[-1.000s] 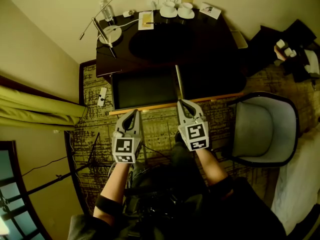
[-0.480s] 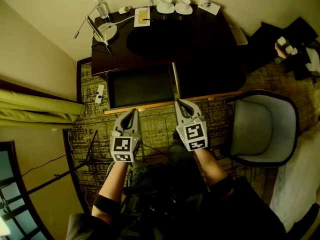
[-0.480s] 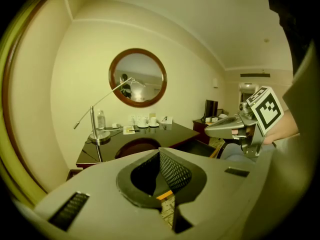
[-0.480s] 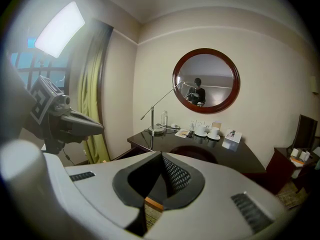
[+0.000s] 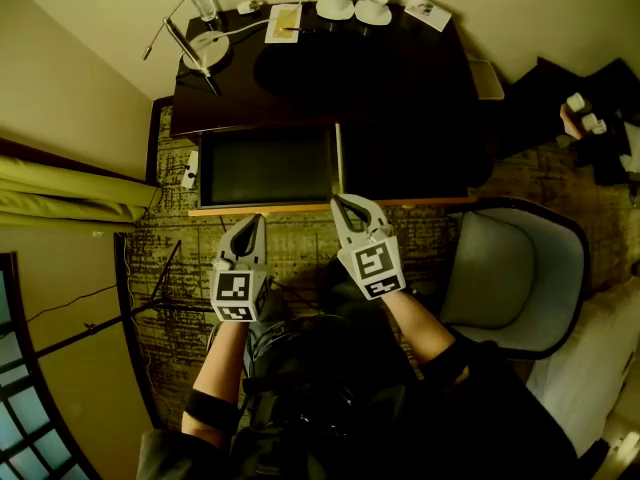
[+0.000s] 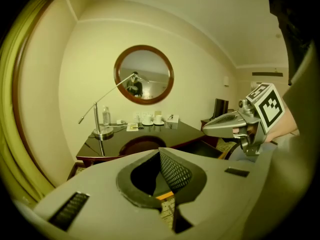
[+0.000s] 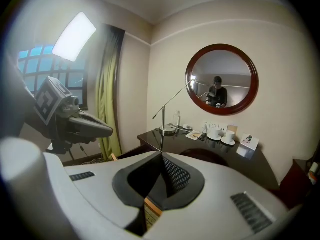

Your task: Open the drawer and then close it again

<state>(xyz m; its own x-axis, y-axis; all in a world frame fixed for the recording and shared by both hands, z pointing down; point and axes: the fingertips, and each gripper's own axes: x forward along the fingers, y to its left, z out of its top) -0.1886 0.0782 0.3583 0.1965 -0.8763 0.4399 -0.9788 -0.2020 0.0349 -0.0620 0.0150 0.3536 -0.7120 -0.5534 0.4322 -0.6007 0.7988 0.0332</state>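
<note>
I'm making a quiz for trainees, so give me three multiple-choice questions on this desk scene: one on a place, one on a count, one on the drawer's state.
1. Where on the desk does the lamp stand? A. far left corner B. front middle C. right edge
2. How many white cups sit on saucers? A. one B. two C. four
3. The drawer is: A. shut B. pulled open C. out on the floor
1 A: its base sits beside the bottle, far left. 2 B: two stand side by side at the back. 3 B: its dark inside shows behind the pale front edge.
</note>
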